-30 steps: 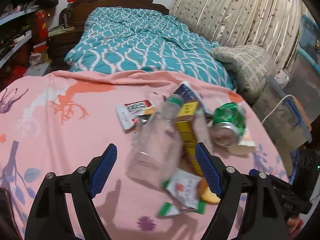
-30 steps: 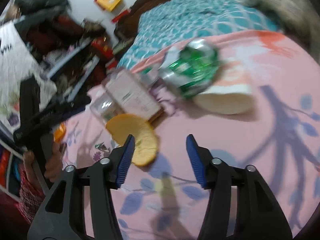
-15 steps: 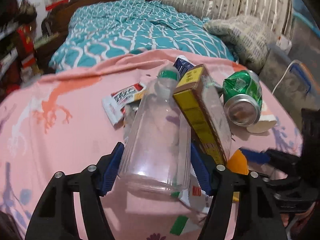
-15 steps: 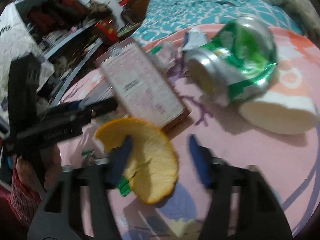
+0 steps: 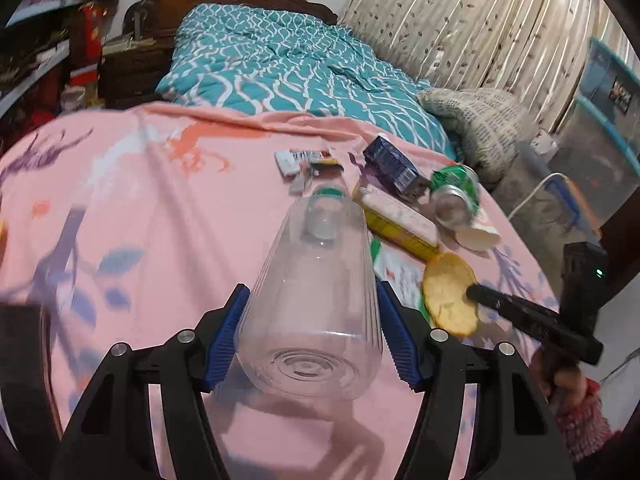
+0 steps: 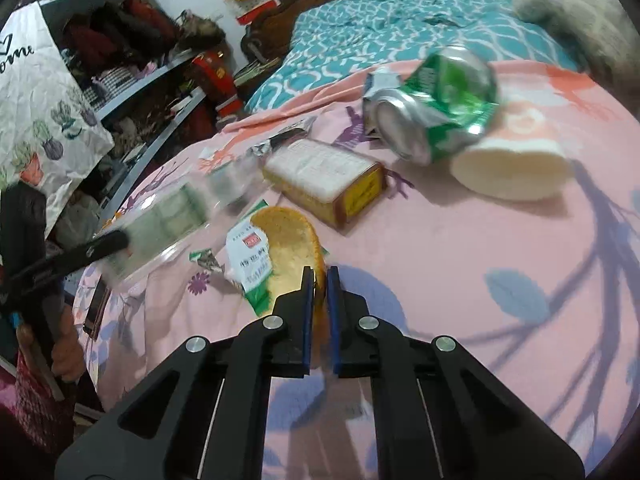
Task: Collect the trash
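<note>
My left gripper (image 5: 312,290) is shut on a clear plastic bottle (image 5: 316,320), base toward the camera, held just above the pink sheet (image 5: 160,220). My right gripper (image 6: 320,274) is shut on the edge of an orange peel (image 6: 288,236), which rests beside a green-and-white packet (image 6: 248,264). In the left wrist view the right gripper's fingers (image 5: 516,312) pinch that peel (image 5: 450,292). The right wrist view shows the bottle (image 6: 160,220) blurred at the left. Behind lie a yellow box (image 6: 324,176), a crushed green can (image 6: 440,100) and a white paper cup (image 6: 512,172).
A blue carton (image 5: 392,164) and small wrappers (image 5: 304,158) lie farther back on the sheet. Beyond is a teal quilt (image 5: 280,72) and a pillow (image 5: 480,120). Cluttered shelves (image 6: 132,80) and a printed paper bag (image 6: 44,112) stand left; plastic bins (image 5: 600,132) stand right.
My left gripper closed on the bottle and drew it out of the pile, leftward. My right gripper moved onto the orange peel and shut on it.
</note>
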The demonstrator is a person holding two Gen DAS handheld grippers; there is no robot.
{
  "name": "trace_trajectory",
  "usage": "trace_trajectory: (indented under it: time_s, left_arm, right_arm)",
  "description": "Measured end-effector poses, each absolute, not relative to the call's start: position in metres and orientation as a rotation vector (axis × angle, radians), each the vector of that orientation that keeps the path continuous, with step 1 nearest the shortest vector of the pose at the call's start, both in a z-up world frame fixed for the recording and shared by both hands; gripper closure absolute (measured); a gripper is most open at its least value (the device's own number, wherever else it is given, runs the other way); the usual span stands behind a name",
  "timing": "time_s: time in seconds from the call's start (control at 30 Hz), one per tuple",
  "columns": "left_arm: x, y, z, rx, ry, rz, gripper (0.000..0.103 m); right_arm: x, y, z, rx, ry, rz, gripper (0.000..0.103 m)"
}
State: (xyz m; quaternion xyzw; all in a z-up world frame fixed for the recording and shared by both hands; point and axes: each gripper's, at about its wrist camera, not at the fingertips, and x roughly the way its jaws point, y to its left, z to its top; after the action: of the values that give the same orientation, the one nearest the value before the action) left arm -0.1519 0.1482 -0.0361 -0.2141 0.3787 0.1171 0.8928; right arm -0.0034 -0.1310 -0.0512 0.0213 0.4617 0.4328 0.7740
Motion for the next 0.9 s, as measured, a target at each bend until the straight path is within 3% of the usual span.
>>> trace_trajectory:
  time_s: [0.3, 0.33, 0.4, 0.57, 0.6, 0.67, 0.7, 0.77, 0.83, 0.9]
  left_arm:
    - [-0.196, 0.116, -0.06, -0.463, 0.85, 0.227, 0.04]
    - [-0.196, 0.115, -0.058, -0.464, 0.848, 0.227, 0.038]
    - [-0.193, 0.116, -0.051, -0.473, 0.822, 0.253, 0.022]
    - [-0.172, 0.111, -0.039, -0.41, 0.793, 0.286, 0.02]
    - [-0.167, 0.11, -0.038, -0.389, 0.797, 0.289, 0.019]
    - [-0.156, 0.099, -0.04, -0.314, 0.819, 0.305, 0.019]
    - [-0.153, 0.097, -0.043, -0.285, 0.83, 0.315, 0.019]
    - [-0.144, 0.092, -0.051, -0.214, 0.868, 0.352, 0.019]
    - [-0.139, 0.093, -0.06, -0.189, 0.902, 0.369, 0.019]
    - [-0.139, 0.096, -0.067, -0.183, 0.925, 0.378, 0.028]
  right_arm:
    - [-0.03, -0.179, -0.061, 0.057, 1.059, 0.88, 0.093]
    - [-0.03, -0.183, -0.062, 0.064, 1.07, 0.882, 0.091]
    - [-0.028, -0.187, -0.066, 0.086, 1.088, 0.876, 0.091]
    - [-0.013, -0.189, -0.069, 0.198, 1.128, 0.888, 0.09]
    - [-0.01, -0.187, -0.069, 0.203, 1.132, 0.889, 0.082]
    - [-0.005, -0.183, -0.068, 0.238, 1.128, 0.911, 0.054]
    - [-0.003, -0.182, -0.067, 0.261, 1.119, 0.922, 0.029]
    - [-0.001, -0.174, -0.06, 0.251, 1.079, 0.904, 0.025]
    - [0.003, -0.161, -0.058, 0.215, 1.078, 0.914, 0.03]
    - [0.007, -0.148, -0.06, 0.21, 1.098, 0.93, 0.037]
